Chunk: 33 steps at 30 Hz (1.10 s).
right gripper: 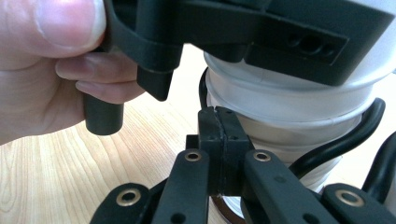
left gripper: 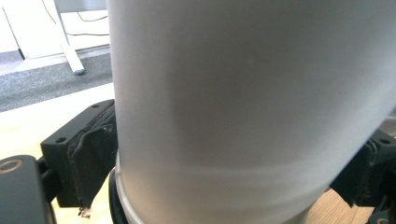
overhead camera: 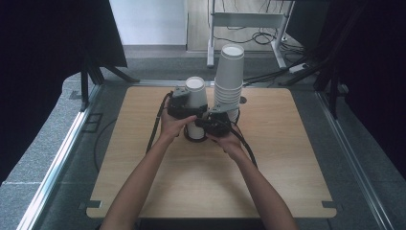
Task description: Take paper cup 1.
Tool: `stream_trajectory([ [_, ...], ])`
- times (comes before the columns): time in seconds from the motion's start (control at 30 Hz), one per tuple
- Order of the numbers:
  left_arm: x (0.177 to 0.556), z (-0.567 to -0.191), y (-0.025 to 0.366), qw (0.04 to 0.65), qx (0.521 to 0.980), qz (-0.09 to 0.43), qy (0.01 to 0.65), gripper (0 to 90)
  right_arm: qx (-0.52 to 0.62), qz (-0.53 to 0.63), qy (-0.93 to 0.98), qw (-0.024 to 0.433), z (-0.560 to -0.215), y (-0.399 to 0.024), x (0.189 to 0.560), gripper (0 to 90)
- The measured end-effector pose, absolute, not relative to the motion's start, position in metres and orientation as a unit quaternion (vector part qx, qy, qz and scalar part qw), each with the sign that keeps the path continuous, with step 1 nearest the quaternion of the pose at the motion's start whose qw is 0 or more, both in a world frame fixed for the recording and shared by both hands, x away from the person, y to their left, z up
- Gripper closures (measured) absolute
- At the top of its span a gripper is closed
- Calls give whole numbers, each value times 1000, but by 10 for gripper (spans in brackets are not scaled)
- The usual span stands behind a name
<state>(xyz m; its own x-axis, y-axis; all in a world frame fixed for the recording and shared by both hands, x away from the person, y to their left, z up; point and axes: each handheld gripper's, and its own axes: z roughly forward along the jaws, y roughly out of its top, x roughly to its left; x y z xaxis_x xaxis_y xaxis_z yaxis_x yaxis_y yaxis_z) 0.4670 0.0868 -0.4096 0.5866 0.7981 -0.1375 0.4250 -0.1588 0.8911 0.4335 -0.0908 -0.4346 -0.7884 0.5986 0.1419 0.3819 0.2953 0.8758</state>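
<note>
Nearest the cam, two bare forearms are coming in from the bottom edge of the high view over a light wood tabletop [overhead camera: 143,191], meeting near mid-table.

Item 1 – right gripper [overhead camera: 214,125]: sitting in the right hand, low against the foot of the short cup. In the right gripper view its two black jaws are pressing flat together w/ nothing between them, tips just in front of the cup's rolled rim, which is facing down at the table.

Item 2 – left gripper [overhead camera: 184,103]: sitting in the left hand [right gripper: 42,65], higher up the same cup. In the left gripper view its pads [left gripper: 91,154] are bearing on both sides of the white wall, pinching the cup.

Item 3 – white paper cup [overhead camera: 195,103]: standing upside down near table centre, base up, a black cable [right gripper: 348,135] curling round its lower part.

Item 4 – tall stack of white paper cups [overhead camera: 229,76]: standing just beside item 3 on its right, also inverted, rising well above it.

Beyond the table: grey carpet [overhead camera: 158,67], white desk legs [overhead camera: 249,21], loose cables.
</note>
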Motion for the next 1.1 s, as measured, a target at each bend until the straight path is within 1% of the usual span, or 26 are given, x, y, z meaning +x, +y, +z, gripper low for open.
stream_trajectory([
  [0.17, 466, -407, 87, 507, 733, 186, 415, 78, 314, 517, 791, 92, -436, -93, 434, 900],
  [0.2, 466, -408, 87, 507, 732, 184, 416, 78, 310, 522, 789, 94, -434, -93, 432, 900],
  [0.27, 467, -409, 87, 502, 737, 184, 413, 77, 303, 526, 787, 113, -426, -95, 430, 900],
  [0.37, 467, -409, 87, 503, 736, 183, 414, 78, 308, 516, 790, 124, -424, -95, 432, 900],
  [0.47, 467, -409, 87, 501, 737, 186, 414, 78, 314, 520, 787, 111, -426, -96, 435, 900],
  [0.6, 467, -409, 87, 502, 737, 185, 414, 75, 315, 517, 788, 115, -427, -95, 434, 900],
  [1.03, 468, -406, 87, 504, 734, 188, 415, 75, 325, 516, 786, 102, -428, -95, 437, 900],
  [1.1, 469, -403, 88, 506, 734, 187, 414, 76, 331, 517, 784, 94, -428, -95, 438, 900],
])
